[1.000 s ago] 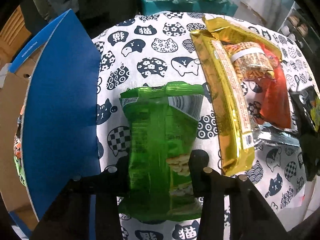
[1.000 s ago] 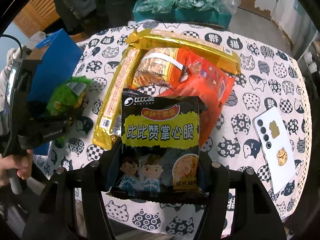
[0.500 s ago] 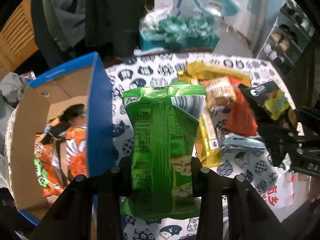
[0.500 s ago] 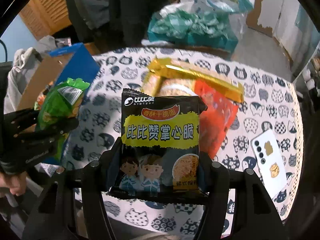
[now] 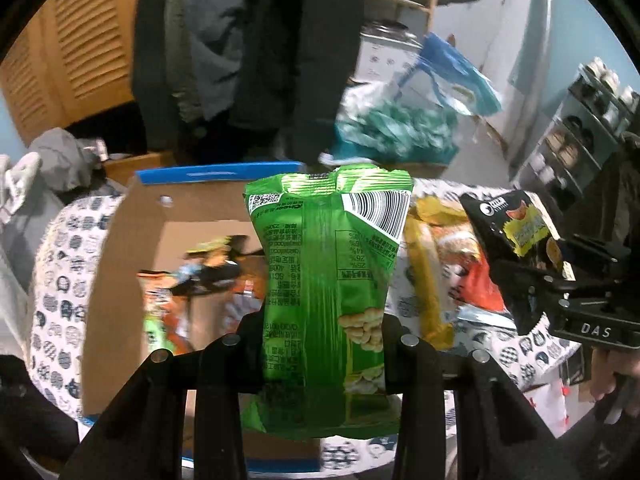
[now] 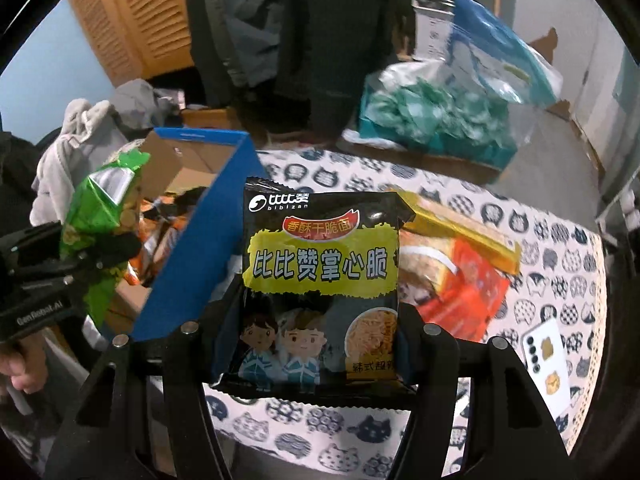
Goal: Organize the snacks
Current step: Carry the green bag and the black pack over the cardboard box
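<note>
Green-wrapped snack bag (image 5: 326, 300), clamped in the left gripper (image 5: 320, 344), and the black noodle packet (image 6: 320, 280), clamped in the right gripper (image 6: 316, 344), are being lifted off the surface (image 6: 520, 216) toward the open cardboard box (image 5: 120, 280) at left, probably for dropping in.

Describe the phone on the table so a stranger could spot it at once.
Start at the table with the cat-print cloth and go to its right end, past the orange and gold snack packets. There a white smartphone lies flat, back up. It is the only hard, flat slab there, with a column of dark lenses and two gold stickers.
</note>
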